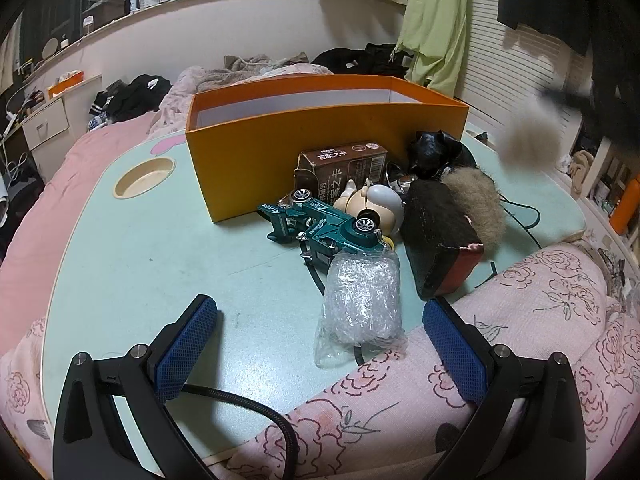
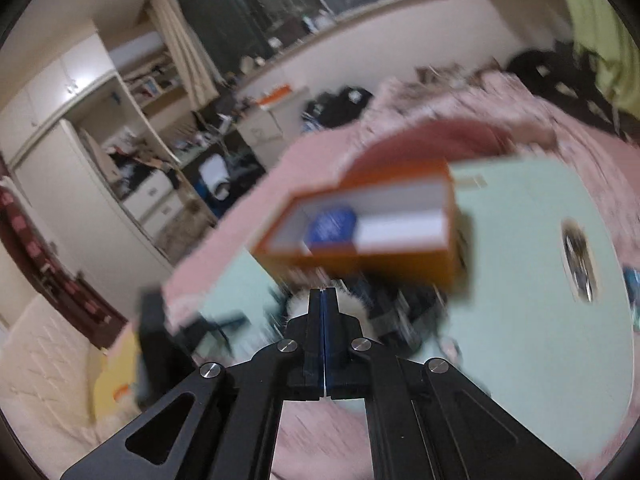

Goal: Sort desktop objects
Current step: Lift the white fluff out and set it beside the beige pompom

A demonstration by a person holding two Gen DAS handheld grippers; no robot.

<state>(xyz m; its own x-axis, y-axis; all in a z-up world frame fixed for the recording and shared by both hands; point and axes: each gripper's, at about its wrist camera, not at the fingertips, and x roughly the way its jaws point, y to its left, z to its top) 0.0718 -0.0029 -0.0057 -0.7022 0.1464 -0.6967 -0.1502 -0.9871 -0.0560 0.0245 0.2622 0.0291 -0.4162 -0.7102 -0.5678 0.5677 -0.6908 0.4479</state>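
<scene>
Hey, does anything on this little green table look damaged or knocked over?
Yes. The green toy car lies on its side, wheels in the air, beside the orange box. The dark block next to it has a chipped, torn corner.

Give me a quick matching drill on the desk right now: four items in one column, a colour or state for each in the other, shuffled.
1. storage box
2. toy car
3. left gripper
4. right gripper

A. teal, lying on its side
B. jaws wide open, empty
C. orange, open top
D. pads pressed together

Pairs: 1-C, 2-A, 3-B, 4-D
</scene>
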